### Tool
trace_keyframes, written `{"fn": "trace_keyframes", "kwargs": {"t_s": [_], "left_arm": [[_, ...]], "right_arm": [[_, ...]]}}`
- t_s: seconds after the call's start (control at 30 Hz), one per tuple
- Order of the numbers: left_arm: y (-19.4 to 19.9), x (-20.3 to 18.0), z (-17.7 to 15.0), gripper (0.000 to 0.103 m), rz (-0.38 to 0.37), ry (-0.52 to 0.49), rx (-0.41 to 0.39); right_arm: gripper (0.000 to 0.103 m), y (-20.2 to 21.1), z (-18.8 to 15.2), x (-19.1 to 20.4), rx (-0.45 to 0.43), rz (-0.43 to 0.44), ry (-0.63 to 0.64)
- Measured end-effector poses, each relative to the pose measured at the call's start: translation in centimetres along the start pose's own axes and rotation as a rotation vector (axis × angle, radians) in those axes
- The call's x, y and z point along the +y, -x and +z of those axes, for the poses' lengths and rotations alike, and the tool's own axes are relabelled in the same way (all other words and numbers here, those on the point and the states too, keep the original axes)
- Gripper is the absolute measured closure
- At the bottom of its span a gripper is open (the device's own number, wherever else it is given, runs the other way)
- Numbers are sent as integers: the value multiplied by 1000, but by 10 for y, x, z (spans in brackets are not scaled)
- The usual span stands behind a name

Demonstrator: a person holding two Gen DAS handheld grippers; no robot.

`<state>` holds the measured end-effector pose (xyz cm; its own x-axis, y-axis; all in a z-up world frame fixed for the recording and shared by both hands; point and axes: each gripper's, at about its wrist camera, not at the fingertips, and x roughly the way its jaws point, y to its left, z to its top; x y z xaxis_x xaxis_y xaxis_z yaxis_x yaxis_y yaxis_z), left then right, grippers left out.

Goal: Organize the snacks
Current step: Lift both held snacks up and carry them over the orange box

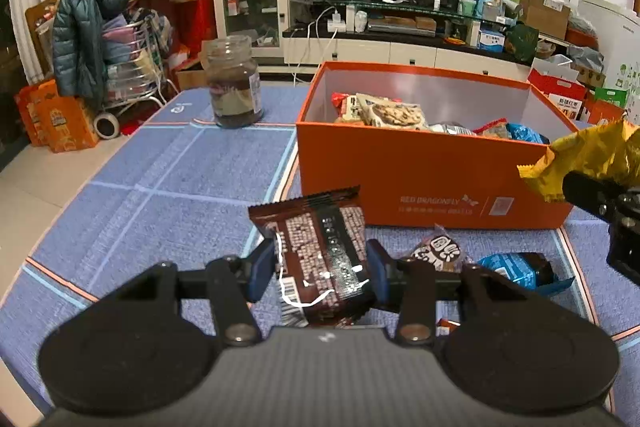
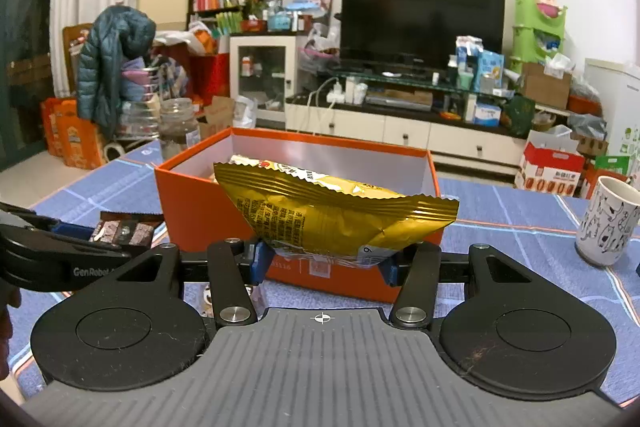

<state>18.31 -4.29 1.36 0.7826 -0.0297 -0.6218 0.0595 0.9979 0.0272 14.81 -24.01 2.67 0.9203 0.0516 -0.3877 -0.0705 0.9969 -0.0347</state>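
My left gripper [image 1: 320,269] is shut on a dark brown snack packet [image 1: 320,247], held above the blue tablecloth just in front of the orange box [image 1: 400,171]. The box holds several snack packets [image 1: 396,115]. My right gripper [image 2: 325,259] is shut on a gold snack packet [image 2: 328,211], lifted in front of the orange box [image 2: 192,211]. The gold packet [image 1: 588,159] and the right gripper's body show at the right edge of the left wrist view. The brown packet [image 2: 124,231] shows at the left of the right wrist view.
A small brown-and-white packet [image 1: 438,251] and a blue packet [image 1: 516,267] lie on the cloth by the box's front. A glass jar [image 1: 234,83] stands left of the box. A white patterned cup [image 2: 608,223] stands at the right. Beyond the table is a cluttered room.
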Motion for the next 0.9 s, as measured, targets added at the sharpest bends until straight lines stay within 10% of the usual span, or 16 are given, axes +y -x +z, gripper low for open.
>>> {"fn": "trace_keyframes", "kwargs": {"t_s": [0.9], "left_arm": [[2, -7, 3, 59, 22, -27, 11]], "right_arm": [[65, 4, 4, 2, 5, 23, -18]]}}
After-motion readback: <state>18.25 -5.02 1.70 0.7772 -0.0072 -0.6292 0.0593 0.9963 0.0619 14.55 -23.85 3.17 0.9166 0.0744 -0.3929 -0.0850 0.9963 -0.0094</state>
